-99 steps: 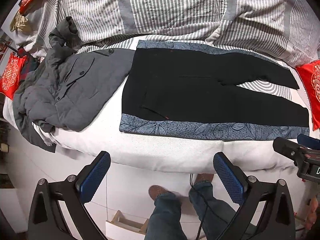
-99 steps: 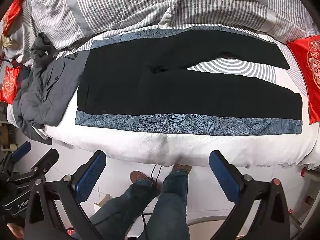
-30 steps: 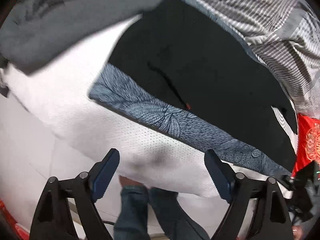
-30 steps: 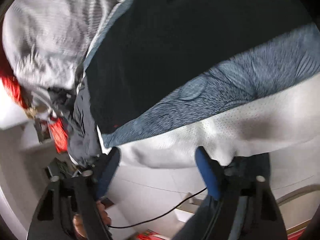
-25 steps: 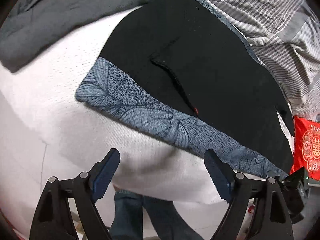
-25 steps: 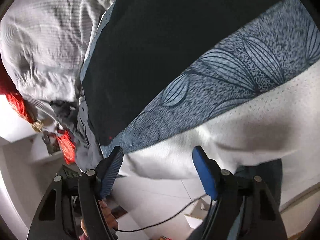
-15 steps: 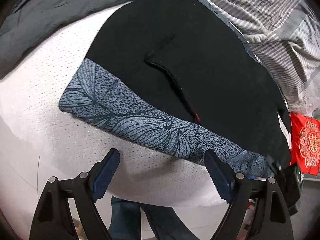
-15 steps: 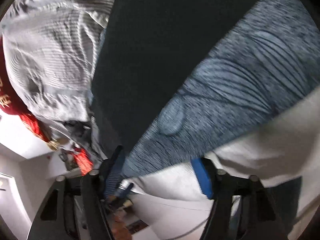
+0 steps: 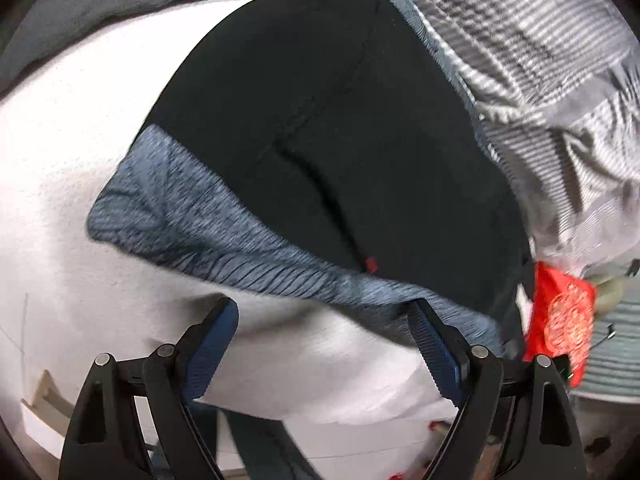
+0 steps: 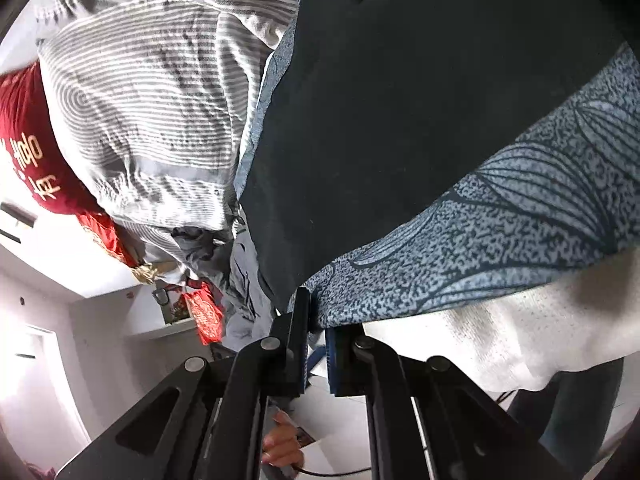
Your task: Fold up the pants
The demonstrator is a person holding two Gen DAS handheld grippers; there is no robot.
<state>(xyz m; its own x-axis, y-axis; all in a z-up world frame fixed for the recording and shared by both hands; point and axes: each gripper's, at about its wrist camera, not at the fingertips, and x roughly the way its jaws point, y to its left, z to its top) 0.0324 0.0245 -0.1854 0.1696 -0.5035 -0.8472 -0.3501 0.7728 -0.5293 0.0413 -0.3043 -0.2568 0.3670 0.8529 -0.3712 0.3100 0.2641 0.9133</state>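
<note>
Fingers of right gripper point(image 10: 316, 312) pinched at pants point(image 10: 400, 100) hem on patterned cloth point(image 10: 520, 232), left gripper point(image 9: 324, 328) spread wide; risk: cloth is caught too and lifts with fold.

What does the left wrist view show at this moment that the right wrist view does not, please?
Left wrist only: the left tongs open above the white bedding, and a small red tag on the pants. Right wrist only: the right tongs shut on the blue patterned cloth. Both: the black pants lying on that cloth, and the striped duvet.
</note>
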